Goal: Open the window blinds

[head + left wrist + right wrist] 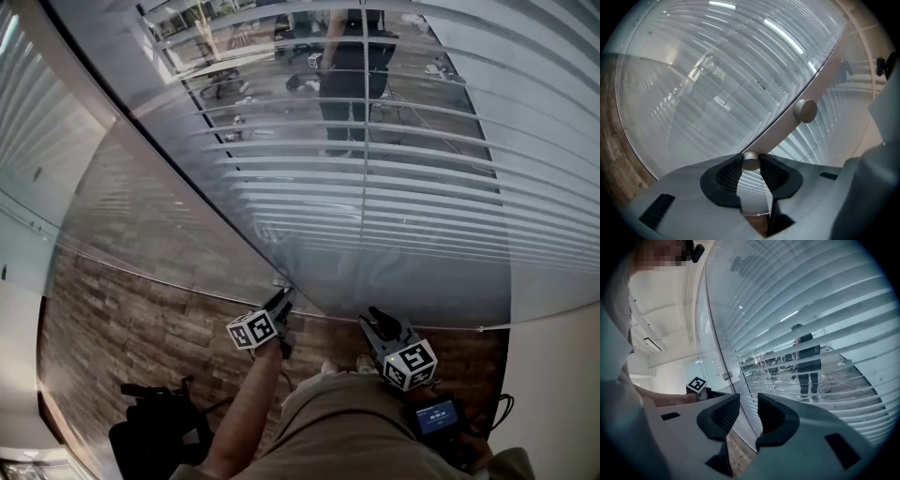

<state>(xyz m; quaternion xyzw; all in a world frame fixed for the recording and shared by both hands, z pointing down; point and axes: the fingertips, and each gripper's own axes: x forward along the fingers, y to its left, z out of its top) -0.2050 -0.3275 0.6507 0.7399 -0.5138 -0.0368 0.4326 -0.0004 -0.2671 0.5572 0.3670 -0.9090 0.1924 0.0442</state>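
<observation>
"Behind the glass [169, 216], what's there?"

"Blinds [394, 178], spread from ten to two o'clock with the slats partly tilted. A person [352, 75] shows through at twelve. Black gear [155, 427] sits on the floor [112, 319] at seven."

"And the tools?"

"At six, the left gripper [280, 302] pinches a round metal knob [751, 161] by the glass edge, jaws half closed. At five, the right gripper [748, 401] is empty, jaws apart."

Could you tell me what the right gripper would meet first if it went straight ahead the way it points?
Probably the glass pane, with the blind slats behind it; the right gripper is open and empty, though depth is unclear.
</observation>
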